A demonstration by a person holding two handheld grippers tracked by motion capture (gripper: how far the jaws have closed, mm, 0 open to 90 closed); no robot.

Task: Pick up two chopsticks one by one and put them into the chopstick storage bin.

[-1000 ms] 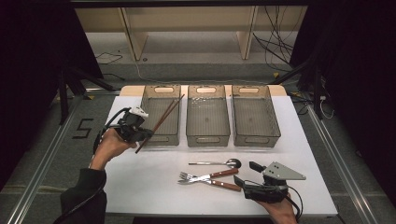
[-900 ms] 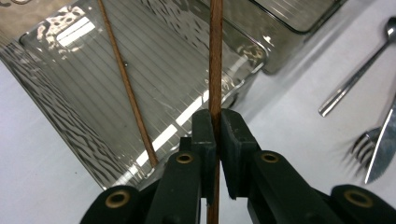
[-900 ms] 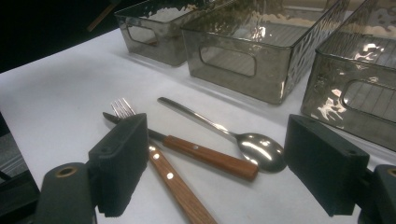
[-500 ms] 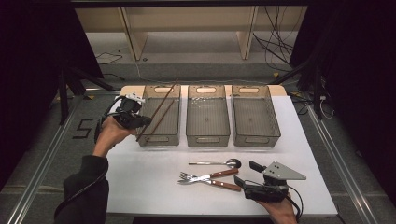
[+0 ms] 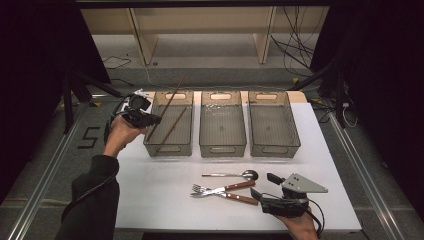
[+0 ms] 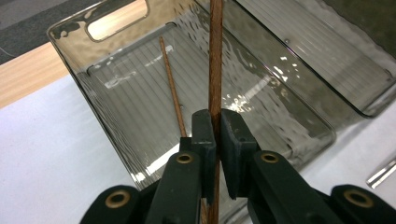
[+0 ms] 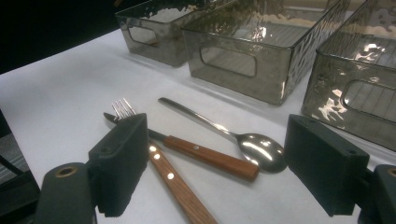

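My left gripper is shut on a brown chopstick at the left wall of the left-hand smoky plastic bin, and holds it slanted above the bin. In the left gripper view the chopstick runs up between the closed pads. A second chopstick lies on that bin's floor. My right gripper stands open near the table's front right. Just ahead of its jaws lie a spoon, a wooden-handled knife and a fork.
Three bins stand in a row at the back of the white table. The middle bin and the right bin hold nothing. Cutlery lies at the front centre. Shelving legs and cables are on the floor behind the table.
My left gripper has carried the chopstick away from the person, toward the far end of the left bin, and a little higher. The right gripper and the cutlery have stayed put.
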